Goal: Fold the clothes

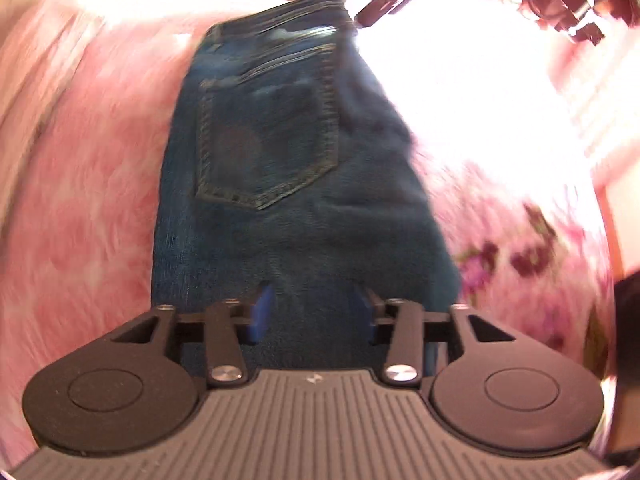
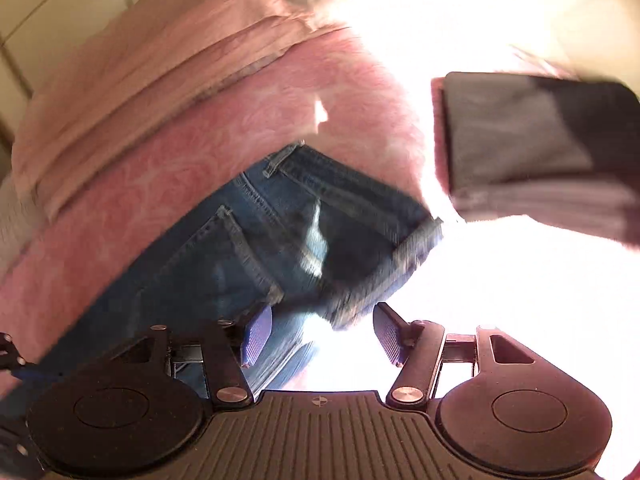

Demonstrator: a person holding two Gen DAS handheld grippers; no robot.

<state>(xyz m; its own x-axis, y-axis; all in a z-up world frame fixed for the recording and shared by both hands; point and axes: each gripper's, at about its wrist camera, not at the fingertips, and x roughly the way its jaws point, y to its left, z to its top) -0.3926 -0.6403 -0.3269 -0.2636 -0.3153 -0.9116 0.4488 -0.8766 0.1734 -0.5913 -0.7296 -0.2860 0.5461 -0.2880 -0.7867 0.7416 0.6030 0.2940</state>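
Left wrist view looks along a pair of dark blue denim jeans [image 1: 288, 168] lying on a fuzzy pink blanket [image 1: 88, 184] that covers a bed. The jeans appear folded lengthwise, back pocket up, and their long axis runs straight away from the left gripper [image 1: 312, 312] toward the waistband at the far end. This gripper sits over the near, leg-side part of the denim, its blue-padded jaws moderately wide apart with fabric showing between them; blur hides whether the pads touch the cloth, and nothing is pinched.

At the far end of the jeans, near the waistband corner, the right gripper [image 1: 376, 12] comes in from the upper right. In the right wrist view the right gripper [image 2: 320, 336] is also spread wide and holds nothing; the waistband and belt loops lie just ahead of and between its fingertips. A folded stack of grey cloth [image 2: 532, 148] rests apart from the jeans, to the right.

Each gripper seems stationed at one end, so the coming fold likely turns on bringing one end over the other along that long axis.
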